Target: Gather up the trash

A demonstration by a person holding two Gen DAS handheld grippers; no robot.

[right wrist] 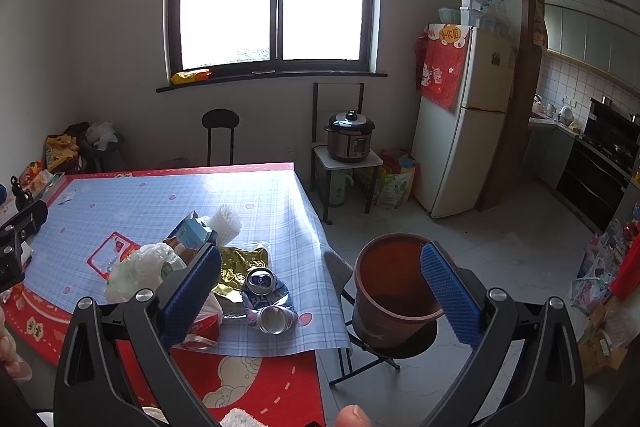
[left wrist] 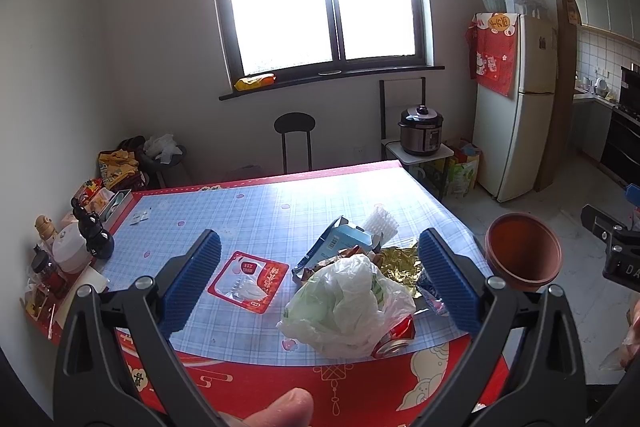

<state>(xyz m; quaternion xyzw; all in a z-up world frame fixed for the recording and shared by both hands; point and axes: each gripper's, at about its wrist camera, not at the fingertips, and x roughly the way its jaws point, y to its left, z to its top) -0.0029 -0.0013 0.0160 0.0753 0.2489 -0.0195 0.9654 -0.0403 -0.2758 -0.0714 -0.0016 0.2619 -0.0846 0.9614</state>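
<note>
A heap of trash lies near the table's front right corner: a crumpled white plastic bag (left wrist: pixel 344 303), a blue carton (left wrist: pixel 344 239), gold foil (left wrist: pixel 400 263), a red can (left wrist: pixel 394 339) and a white foam net (left wrist: pixel 382 223). A red-and-white wrapper (left wrist: pixel 248 281) lies flat to its left. My left gripper (left wrist: pixel 320 245) is open above the heap, holding nothing. My right gripper (right wrist: pixel 320 253) is open too, between the table's edge and the brown bin (right wrist: pixel 392 279). Two crushed cans (right wrist: pixel 260 281) lie by the foil (right wrist: pixel 236 263).
The bin (left wrist: pixel 524 251) sits on a black stand just off the table's right side. Jars, a bottle and boxes (left wrist: pixel 76 247) crowd the table's left edge. Behind stand a black stool (left wrist: pixel 295 135), a pressure cooker (left wrist: pixel 421 131) on a small table, and a fridge (left wrist: pixel 516 107).
</note>
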